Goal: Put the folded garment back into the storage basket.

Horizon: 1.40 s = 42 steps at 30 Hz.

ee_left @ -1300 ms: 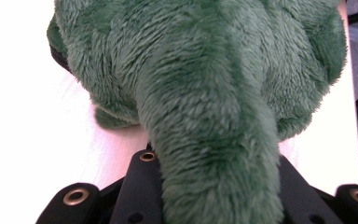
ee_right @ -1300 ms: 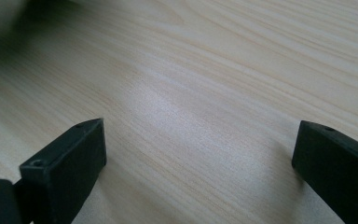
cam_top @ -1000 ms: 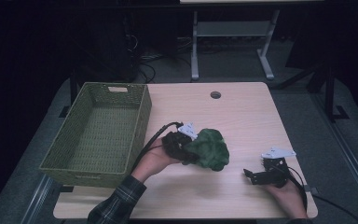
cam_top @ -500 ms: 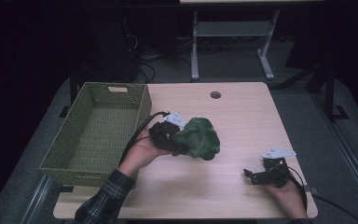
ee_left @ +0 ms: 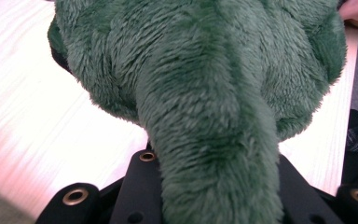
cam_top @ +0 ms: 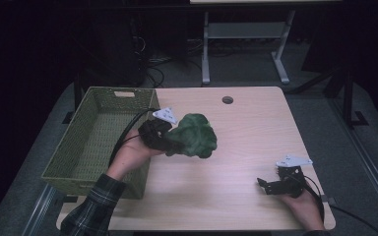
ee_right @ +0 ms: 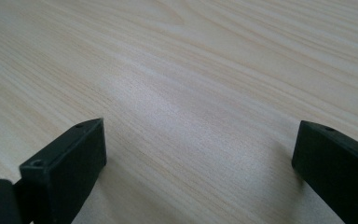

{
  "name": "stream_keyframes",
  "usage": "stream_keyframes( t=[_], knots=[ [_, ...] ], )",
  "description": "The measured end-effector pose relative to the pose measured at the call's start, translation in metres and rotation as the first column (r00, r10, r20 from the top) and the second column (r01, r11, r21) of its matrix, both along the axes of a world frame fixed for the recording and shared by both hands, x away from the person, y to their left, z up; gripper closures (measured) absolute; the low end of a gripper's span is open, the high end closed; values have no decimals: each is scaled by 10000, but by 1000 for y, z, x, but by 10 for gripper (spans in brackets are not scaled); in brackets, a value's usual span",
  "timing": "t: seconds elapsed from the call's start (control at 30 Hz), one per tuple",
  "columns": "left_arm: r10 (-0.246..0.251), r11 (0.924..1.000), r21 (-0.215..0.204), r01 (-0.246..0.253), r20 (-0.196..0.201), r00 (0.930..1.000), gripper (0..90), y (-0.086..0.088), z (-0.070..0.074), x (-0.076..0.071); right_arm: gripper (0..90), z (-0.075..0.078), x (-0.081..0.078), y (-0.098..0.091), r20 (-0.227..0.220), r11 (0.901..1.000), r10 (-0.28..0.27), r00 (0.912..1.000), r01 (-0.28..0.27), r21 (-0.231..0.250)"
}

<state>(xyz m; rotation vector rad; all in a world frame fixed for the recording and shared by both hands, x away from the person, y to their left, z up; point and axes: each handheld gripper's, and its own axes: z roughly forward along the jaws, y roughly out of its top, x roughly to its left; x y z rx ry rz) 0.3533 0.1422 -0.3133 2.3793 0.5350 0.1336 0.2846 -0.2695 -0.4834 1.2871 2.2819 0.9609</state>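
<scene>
Fingers, left: my left gripper (cam_top: 170, 142) has its two black jaws clamped on a narrow, trunk-like end of the green plush toy (cam_top: 193, 135); in the left gripper view that furry stalk (ee_left: 214, 154) runs up from between the jaws and swells into the toy's bulk.

Fingers, right: my right gripper (cam_top: 266, 186) stands with its jaws wide apart and nothing between them; bare wood shows in the gap in the right gripper view, and the gripper rests low on the table (cam_top: 256, 128) near its right front corner.

Item held: one plush toy, lifted clear of the tabletop, just beside the right wall of the basket (cam_top: 78, 157) and well apart from my right gripper.

Orientation: its long axis runs roughly level, from the gripped stalk at the left out to the rounded body at the right, pointing away from the basket across the table.

Count: two grippers, one plush toy, one green woven basket, one table, one round cable hole (cam_top: 227, 100) in its far edge.
</scene>
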Motion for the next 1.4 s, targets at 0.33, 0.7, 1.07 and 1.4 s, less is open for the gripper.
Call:
stream_keyframes(
  t=[0.33,0.7,1.07,1.4],
  knots=[
    [898,9959,-141,-895,258,9956,731,43,15,4,26,0,0,0,-1,10000,0,10000,0,5],
    [1759,9843,-182,-1754,320,9839,730,81,18,3,26,0,0,0,4,10000,-1,10000,1,7],
    [2671,9636,-164,-2667,387,9629,728,114,16,4,26,0,0,0,2,10000,-1,10000,1,5],
    [3553,9345,-26,-3559,643,9325,726,138,7,6,26,0,0,0,2,10000,4,10000,-4,-5]
  ],
)
